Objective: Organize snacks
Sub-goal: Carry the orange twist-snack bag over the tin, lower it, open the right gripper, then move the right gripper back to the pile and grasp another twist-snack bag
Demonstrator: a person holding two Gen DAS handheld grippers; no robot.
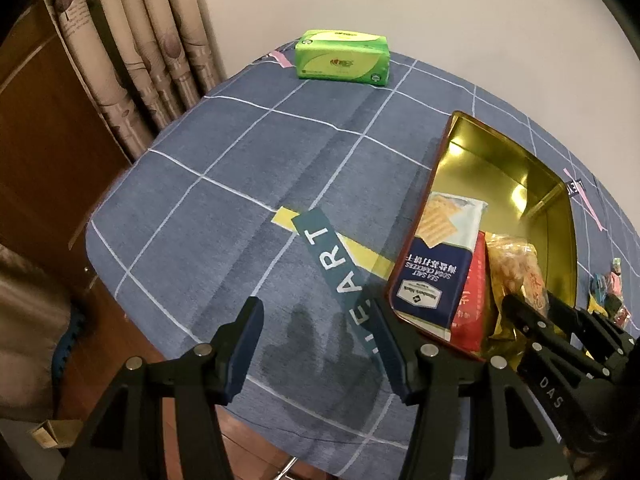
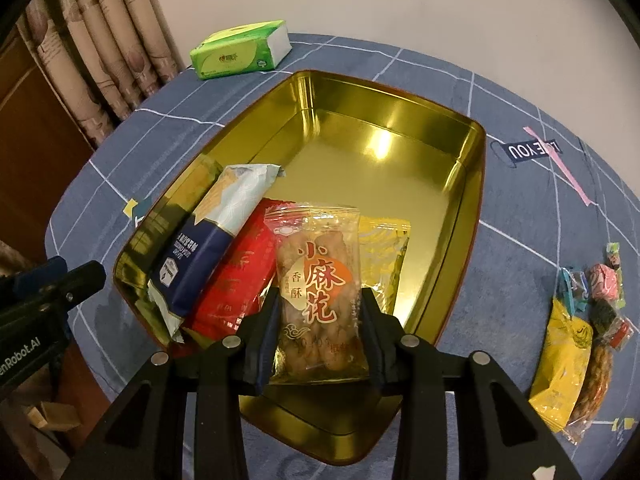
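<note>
Over the near end of the gold rectangular metal tin (image 2: 400,152) the right gripper (image 2: 320,332) pinches a clear crinkly packet of fried dough twists (image 2: 320,292) between its fingers, so it may slide out onto the red foil packet (image 2: 236,280) just left, while the left gripper (image 1: 316,344) hangs wide and empty.

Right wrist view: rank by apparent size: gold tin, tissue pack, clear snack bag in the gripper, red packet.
1. Gold tin, clearly largest.
2. Clear snack bag, held in the right gripper, so nearness inflates it.
3. Red packet and tissue pack: unsure, since the packet is partly covered and the pack is far.
</note>
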